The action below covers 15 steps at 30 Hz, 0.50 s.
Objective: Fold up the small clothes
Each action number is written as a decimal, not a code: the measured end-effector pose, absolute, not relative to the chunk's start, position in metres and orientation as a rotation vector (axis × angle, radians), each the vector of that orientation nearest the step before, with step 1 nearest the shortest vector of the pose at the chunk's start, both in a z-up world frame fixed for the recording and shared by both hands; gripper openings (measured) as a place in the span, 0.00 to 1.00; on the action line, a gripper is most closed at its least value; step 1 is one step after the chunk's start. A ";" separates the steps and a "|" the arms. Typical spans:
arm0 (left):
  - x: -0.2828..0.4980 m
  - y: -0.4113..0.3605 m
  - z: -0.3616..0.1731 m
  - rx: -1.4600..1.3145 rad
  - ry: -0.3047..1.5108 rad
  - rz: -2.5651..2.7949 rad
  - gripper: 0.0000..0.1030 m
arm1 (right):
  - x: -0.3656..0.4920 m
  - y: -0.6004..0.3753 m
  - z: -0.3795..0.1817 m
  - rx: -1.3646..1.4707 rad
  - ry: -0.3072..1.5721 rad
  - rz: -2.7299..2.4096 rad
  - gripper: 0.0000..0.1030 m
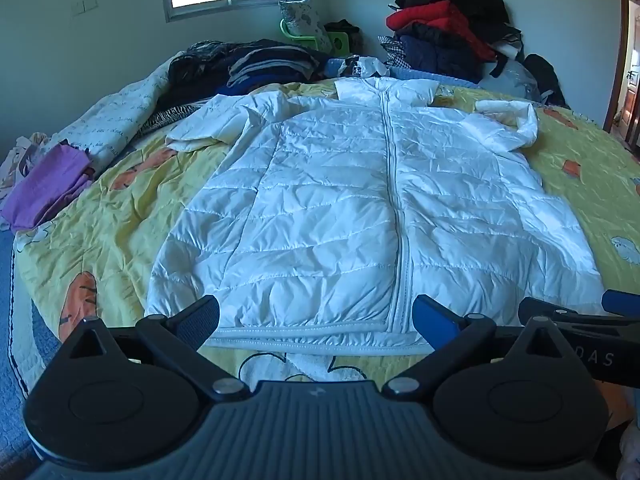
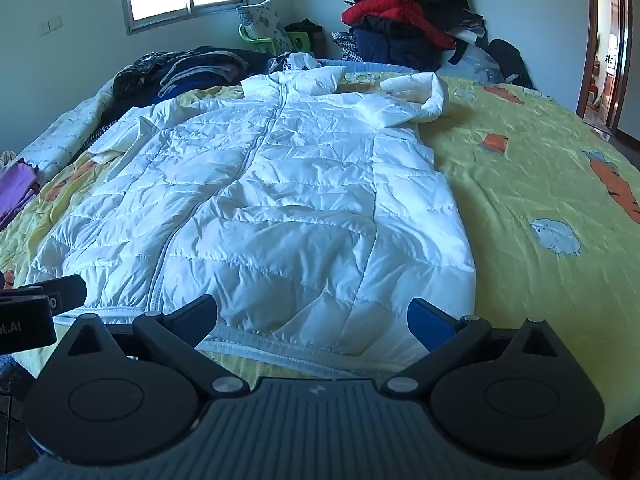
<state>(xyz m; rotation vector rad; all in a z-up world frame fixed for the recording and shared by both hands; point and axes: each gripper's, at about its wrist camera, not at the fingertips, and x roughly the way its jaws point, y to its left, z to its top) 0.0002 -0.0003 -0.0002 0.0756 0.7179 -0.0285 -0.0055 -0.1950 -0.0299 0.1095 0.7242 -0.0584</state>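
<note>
A white quilted puffer jacket (image 1: 352, 208) lies flat and zipped on a yellow bedspread (image 1: 100, 232), collar far, hem near. Both sleeves are bent near the shoulders. My left gripper (image 1: 316, 316) hovers open just above the hem, left of the zipper, with nothing between its fingers. In the right wrist view the same jacket (image 2: 272, 216) spreads out, and my right gripper (image 2: 312, 316) stands open over the hem's right half, holding nothing. Each gripper's side shows at the edge of the other's view: the right gripper (image 1: 580, 320), the left gripper (image 2: 36, 312).
Dark folded clothes (image 1: 248, 64) pile at the bed's far left, a purple garment (image 1: 48, 188) at the left edge. A tall heap of red and dark coats (image 1: 448, 28) stands at the far right. A doorway (image 2: 608, 48) opens on the right.
</note>
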 end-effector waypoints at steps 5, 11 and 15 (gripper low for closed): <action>-0.001 -0.002 -0.004 0.080 0.723 -0.032 1.00 | -0.005 -0.195 -0.030 0.105 0.722 -0.061 1.00; 0.000 -0.001 -0.003 0.062 0.729 -0.053 1.00 | -0.006 -0.195 -0.031 0.107 0.723 -0.060 1.00; 0.001 -0.002 -0.004 0.061 0.741 -0.059 1.00 | -0.005 -0.195 -0.031 0.109 0.725 -0.060 1.00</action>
